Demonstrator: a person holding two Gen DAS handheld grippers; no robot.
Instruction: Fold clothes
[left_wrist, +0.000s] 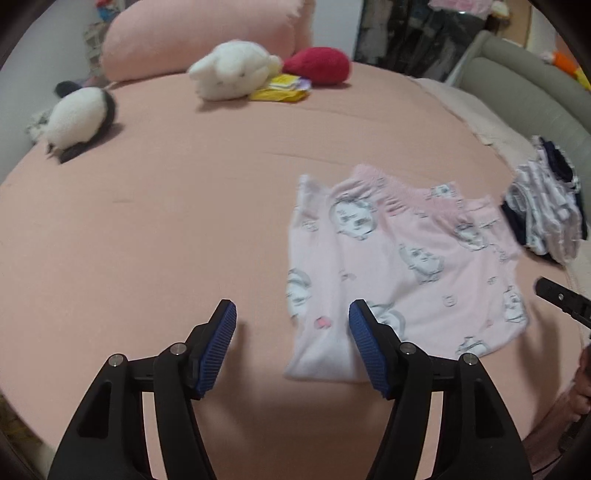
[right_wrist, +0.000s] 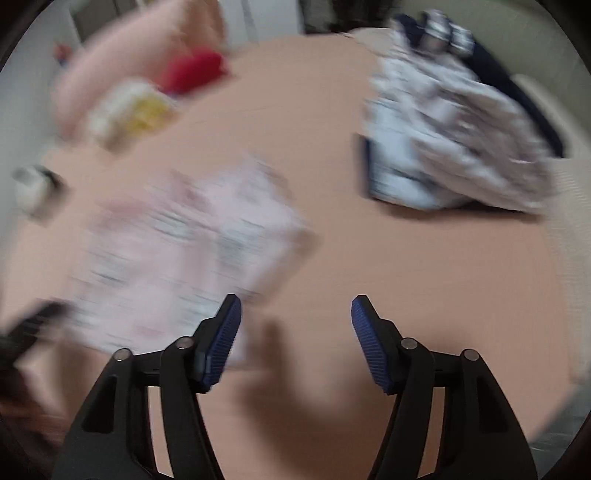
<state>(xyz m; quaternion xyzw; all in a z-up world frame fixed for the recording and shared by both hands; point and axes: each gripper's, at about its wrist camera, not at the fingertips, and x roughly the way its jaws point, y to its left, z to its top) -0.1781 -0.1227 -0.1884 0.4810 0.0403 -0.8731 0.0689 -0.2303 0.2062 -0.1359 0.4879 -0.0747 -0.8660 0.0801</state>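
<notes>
Soft printed cloth garment (left_wrist: 402, 266), seemingly matt bedsheet (left_wrist: 184, 221)

Each gripper, left (left_wrist: 291, 339) and right (right_wrist: 295, 339), is built from 2 black angular arms. Ribbed blue pads (left_wrist: 221, 350) are fitted inside, and silver round screws (left_wrist: 178, 348) are set at the joints.

No legible text, label, brand, number or sign appears in either view. The pink garment (left_wrist: 402, 266), lying on the pink sheet (left_wrist: 184, 221), carries a repeated cartoon-figure print without readable lettering. Beyond the garment, the yellow packet (left_wrist: 280, 90) shows coloured printing too small and soft to read. To the garment's right, the striped clothing pile (left_wrist: 546, 214) bears stripes only. The right wrist view is motion-blurred throughout, so any marking there cannot be made out.
</notes>
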